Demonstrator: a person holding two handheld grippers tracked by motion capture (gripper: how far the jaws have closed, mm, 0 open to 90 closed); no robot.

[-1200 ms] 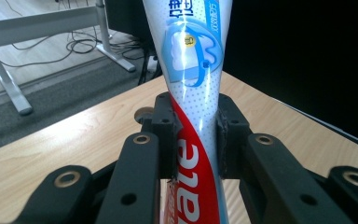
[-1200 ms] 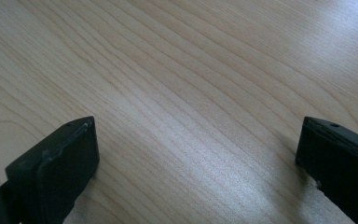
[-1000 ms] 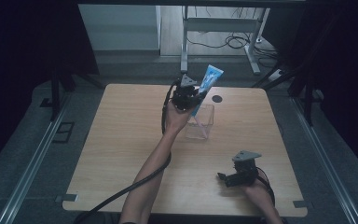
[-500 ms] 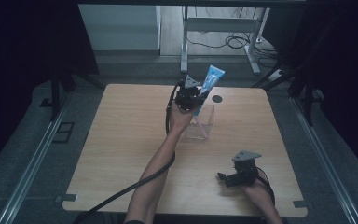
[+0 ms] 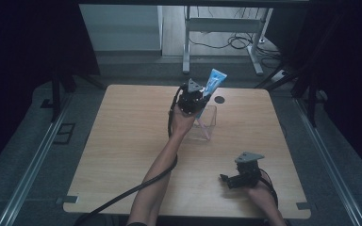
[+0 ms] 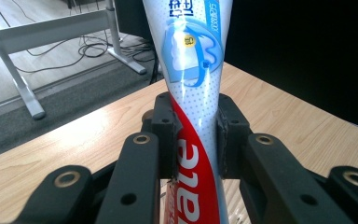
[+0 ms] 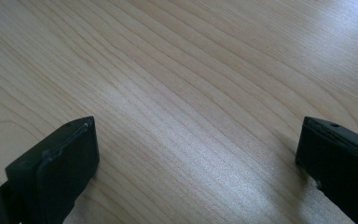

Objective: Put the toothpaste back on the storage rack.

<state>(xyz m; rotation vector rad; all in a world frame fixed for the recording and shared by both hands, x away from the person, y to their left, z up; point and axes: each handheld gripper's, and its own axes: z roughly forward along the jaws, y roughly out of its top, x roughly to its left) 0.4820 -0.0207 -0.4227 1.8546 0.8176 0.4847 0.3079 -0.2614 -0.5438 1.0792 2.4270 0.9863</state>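
Observation:
A toothpaste tube (image 5: 214, 81), blue, white and red, is gripped near its middle by my left gripper (image 5: 192, 100), which is raised over the far middle of the table. In the left gripper view the tube (image 6: 193, 88) rises between the two black jaws, its flat crimped end pointing up and away. Just right of that gripper, on the table, stands a clear plastic box (image 5: 204, 123). My right gripper (image 5: 229, 180) rests low at the near right of the table, open. In the right gripper view its jaws stand wide apart over bare wood (image 7: 191, 121).
A small dark round mark (image 5: 220, 99) lies on the wooden table (image 5: 122, 136) behind the clear box. A black cable (image 5: 122, 197) trails from the left gripper along the forearm to the near edge. Metal desk legs (image 5: 186, 42) and floor cables stand beyond the table.
The left gripper with the tube has shifted slightly, staying above the clear box. The right gripper has stayed in place.

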